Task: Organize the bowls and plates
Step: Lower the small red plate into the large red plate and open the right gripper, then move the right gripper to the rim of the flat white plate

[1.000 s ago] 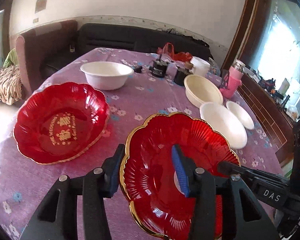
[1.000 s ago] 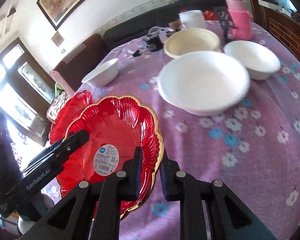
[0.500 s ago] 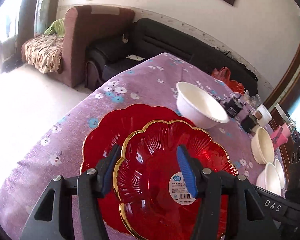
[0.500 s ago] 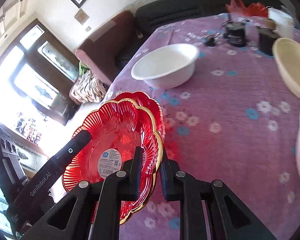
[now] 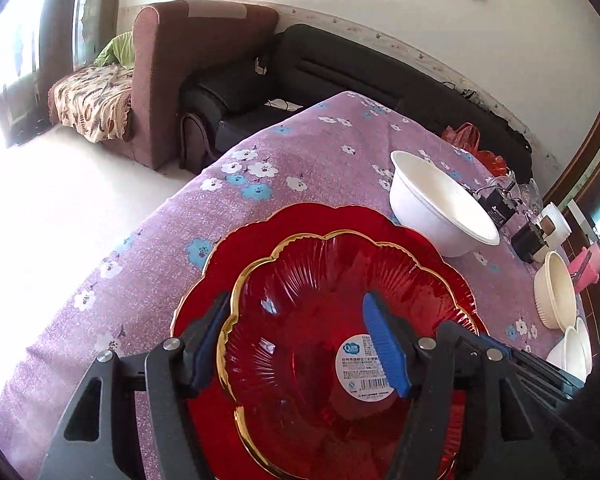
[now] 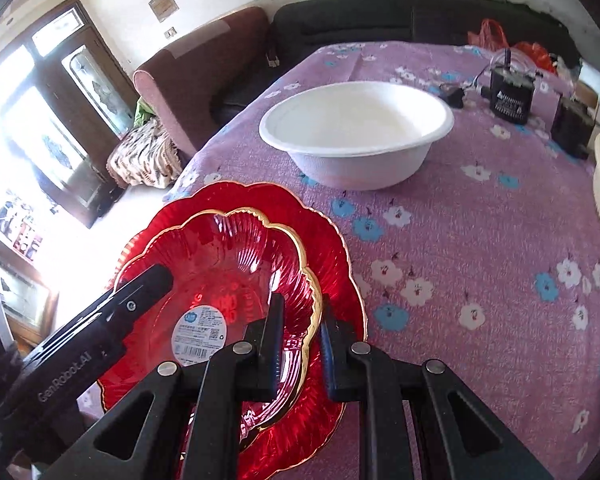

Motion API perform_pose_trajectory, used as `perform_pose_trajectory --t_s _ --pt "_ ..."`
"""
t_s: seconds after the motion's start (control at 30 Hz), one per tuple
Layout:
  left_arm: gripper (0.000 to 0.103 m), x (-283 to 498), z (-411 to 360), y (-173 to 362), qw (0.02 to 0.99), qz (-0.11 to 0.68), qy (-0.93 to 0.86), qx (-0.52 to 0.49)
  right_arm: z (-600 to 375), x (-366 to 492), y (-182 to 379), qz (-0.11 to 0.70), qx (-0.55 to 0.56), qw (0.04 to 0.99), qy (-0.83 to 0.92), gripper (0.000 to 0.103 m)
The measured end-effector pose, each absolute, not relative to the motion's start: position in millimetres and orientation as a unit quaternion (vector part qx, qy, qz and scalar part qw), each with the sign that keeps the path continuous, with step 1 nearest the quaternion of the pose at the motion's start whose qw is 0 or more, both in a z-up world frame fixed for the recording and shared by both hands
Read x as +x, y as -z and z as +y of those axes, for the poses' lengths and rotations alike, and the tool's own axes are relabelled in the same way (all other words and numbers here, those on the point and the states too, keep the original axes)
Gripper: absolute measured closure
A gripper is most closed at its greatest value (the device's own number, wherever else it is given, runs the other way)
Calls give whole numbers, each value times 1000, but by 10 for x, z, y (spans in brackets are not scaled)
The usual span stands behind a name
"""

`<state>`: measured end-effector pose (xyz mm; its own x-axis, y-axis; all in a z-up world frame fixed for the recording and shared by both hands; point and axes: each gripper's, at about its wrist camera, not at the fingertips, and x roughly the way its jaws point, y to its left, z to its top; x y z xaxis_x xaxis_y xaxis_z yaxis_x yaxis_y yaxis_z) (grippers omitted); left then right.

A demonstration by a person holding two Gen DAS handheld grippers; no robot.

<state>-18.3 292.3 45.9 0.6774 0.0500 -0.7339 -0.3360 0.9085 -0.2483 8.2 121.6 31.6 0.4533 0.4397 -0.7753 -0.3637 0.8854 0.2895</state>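
Observation:
A gold-rimmed red plate [image 5: 312,320] with a white sticker sits inside a larger red plate [image 5: 312,220] on the purple flowered tablecloth. My left gripper [image 5: 300,344] is open, its jaws astride the upper plate's left rim. My right gripper [image 6: 300,332] is shut on the upper plate's right rim [image 6: 312,292]; the larger plate [image 6: 332,256] lies under it. A white bowl [image 6: 356,136] stands behind the plates and also shows in the left wrist view [image 5: 440,208].
A cream bowl [image 5: 556,296] and stacked white bowls [image 5: 572,352] stand at the right. Black adapters [image 6: 512,96] and a pink bottle [image 5: 588,268] are at the back. The table's edge [image 5: 180,196] drops off left, toward a sofa [image 5: 204,64].
Both grippers carried the gold-rimmed plate left across the table, over the other red plate. It now sits lower, nested in that plate. The right gripper kept its hold.

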Motion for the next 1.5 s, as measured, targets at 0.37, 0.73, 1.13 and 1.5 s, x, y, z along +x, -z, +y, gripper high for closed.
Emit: perform_pose_trajectory --t_s 0.37,0.73,1.13,1.5 --pt "23 -408 2761 -749 922 339 -129 -135 1073 -25 -496 406 41 885 -224 80" --pt "10 -944 2267 -1217 950 249 -186 -43 478 -635 -831 346 43 914 -206 53" --pt "0 -1284 1549 -1434 961 215 -175 6 -537 -1256 -711 342 92 919 -173 45" --pt "0 -1247 780 -1225 959 278 -45 42 -1970 -1594 -641 324 159 931 -56 43"
